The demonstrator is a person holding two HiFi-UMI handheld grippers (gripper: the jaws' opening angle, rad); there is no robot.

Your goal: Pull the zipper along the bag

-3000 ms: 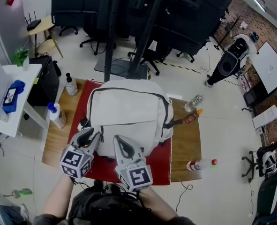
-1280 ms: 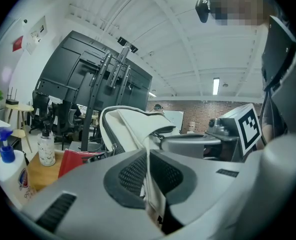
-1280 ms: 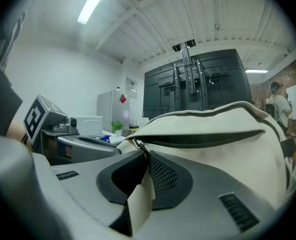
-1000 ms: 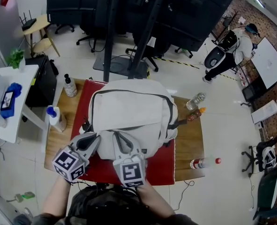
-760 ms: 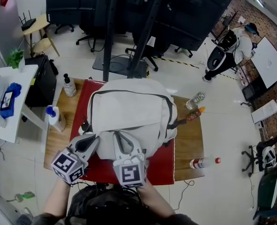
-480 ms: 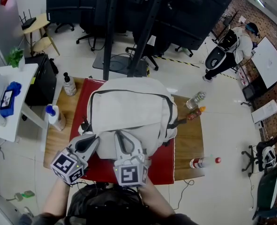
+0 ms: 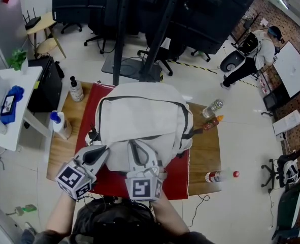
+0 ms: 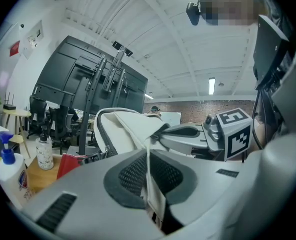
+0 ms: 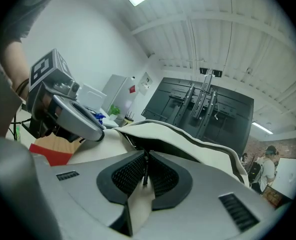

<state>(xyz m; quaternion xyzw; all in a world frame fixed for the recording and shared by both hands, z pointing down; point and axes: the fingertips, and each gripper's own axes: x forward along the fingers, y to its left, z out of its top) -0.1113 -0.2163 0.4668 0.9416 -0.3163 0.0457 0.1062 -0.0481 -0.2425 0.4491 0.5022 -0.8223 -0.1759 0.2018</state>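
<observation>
Bag (image 7: 139, 118) lying on red mat (image 7: 176, 179) over bench (image 7: 205, 151); spray bottle (image 7: 60, 124) beside it. Left tongs (image 7: 95, 153) pinch bag fabric; right tongs (image 7: 135, 147) clamp zipper pull (image 9: 145, 169).

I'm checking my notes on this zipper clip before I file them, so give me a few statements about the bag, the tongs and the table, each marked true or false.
1. The white backpack lies on a red mat. True.
2. The left tongs are wide open and hold nothing. False: they are shut on a white strip of the backpack's fabric.
3. The right tongs are shut on part of the backpack. True.
4. The blue-topped spray bottle stands on the right side of the table. False: in the head view it stands at the table's left edge, beside the mat.
</observation>
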